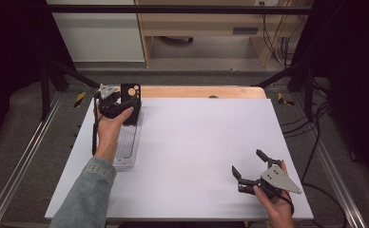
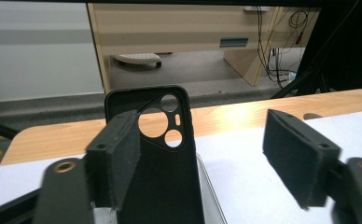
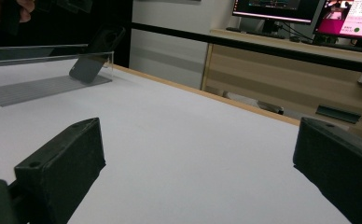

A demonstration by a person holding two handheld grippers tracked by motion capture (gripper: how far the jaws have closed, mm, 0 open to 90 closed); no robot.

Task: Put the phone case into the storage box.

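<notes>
High view: white rectangular table [image 1: 197,142] with a light wooden strip along its far edge. Near the far-left corner, a clear ribbed acrylic stand [image 1: 128,142] lying lengthwise on the table, with a black phone case with round camera cut-outs [image 1: 131,97] propped at its far end, leaning back. Left hand-held gripper [image 1: 125,108], held by the left hand [image 1: 107,124] in a denim sleeve [image 1: 85,194], positioned at the black phone case; jaws spread, one on each side of the case's lower part, contact not discernible here. Right hand-held gripper [image 1: 247,165], held by the right hand [image 1: 275,204], near the right front corner of the table, well apart from the stand; jaws wide apart, nothing between them. Left gripper view: black phone case [image 2: 163,163] standing upright just ahead, closer to the left jaw than to the right; left jaw overlapping the case's edge, right jaw well clear of it over bare white table [image 2: 244,158]; jaws wide, not closed on the case. Right gripper view: both jaws wide apart above bare white table [image 3: 193,154]; far off at upper left, the clear stand [image 3: 39,86] with the black phone case [image 3: 88,65] leaning at its end.
</notes>
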